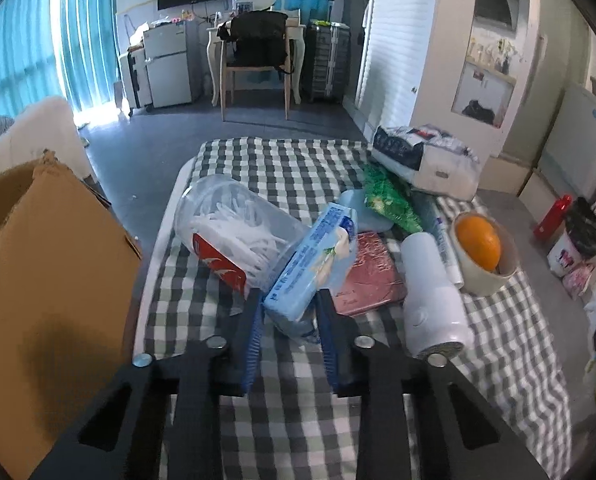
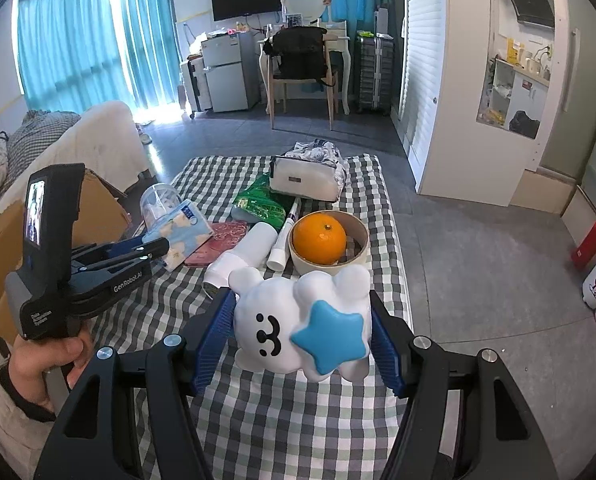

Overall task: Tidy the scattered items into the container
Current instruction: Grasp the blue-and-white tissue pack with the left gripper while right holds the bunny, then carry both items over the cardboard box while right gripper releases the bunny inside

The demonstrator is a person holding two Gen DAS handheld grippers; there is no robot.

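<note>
My left gripper (image 1: 289, 304) is shut on a light blue tissue pack (image 1: 314, 264), held above the checked table; it also shows in the right wrist view (image 2: 181, 236). My right gripper (image 2: 302, 320) is shut on a white bear toy (image 2: 293, 320) with a blue star, held above the table's near end. The cardboard box (image 1: 49, 280) stands at the left of the table, and shows in the right wrist view (image 2: 97, 208). On the table lie a clear plastic jar (image 1: 233, 224), a pink notebook (image 1: 370, 276), a white bottle (image 1: 430, 288), a green packet (image 1: 390, 200) and a bowl (image 1: 498, 276) with an orange (image 1: 478, 242).
A white toiletry bag (image 1: 426, 156) lies at the table's far right, a toothpaste tube (image 2: 287, 232) beside the bowl. A sofa (image 2: 97, 140) stands behind the box. A red bottle (image 2: 592, 236) and bags stand on the floor at right. A chair (image 2: 302, 76) and desk are far back.
</note>
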